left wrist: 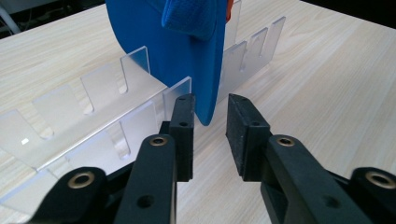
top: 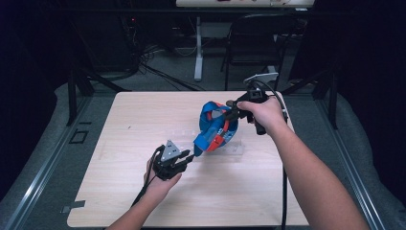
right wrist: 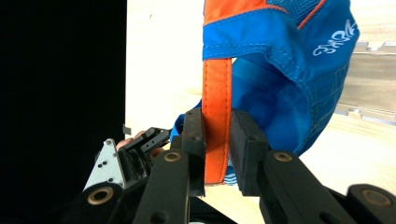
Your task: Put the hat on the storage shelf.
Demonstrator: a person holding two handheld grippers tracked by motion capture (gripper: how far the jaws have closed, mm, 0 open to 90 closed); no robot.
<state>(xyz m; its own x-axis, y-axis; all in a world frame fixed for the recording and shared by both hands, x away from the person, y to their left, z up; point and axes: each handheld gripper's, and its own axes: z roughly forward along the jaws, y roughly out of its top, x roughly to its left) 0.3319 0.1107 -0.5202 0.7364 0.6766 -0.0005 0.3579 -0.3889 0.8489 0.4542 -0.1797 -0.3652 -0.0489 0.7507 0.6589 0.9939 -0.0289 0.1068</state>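
A blue cap with orange trim [top: 215,127] hangs tilted above a clear acrylic slotted rack [top: 235,149] near the table's middle. My right gripper [top: 231,112] comes in from the right and is shut on the cap's orange strap [right wrist: 216,93]. My left gripper [top: 190,157] sits low at the cap's near left end. In the left gripper view the tip of the blue brim [left wrist: 205,93] dips between the pads of the left gripper [left wrist: 210,121]. A gap shows beside the brim, so the pads do not press on it. The rack [left wrist: 93,107] lies just behind the jaws.
The light wooden table [top: 143,201] has bare room on its left and along the front. Behind the far edge stand a folding chair [top: 253,43] and a white desk leg [top: 198,48], with cables on the floor. Dark curtains close both sides.
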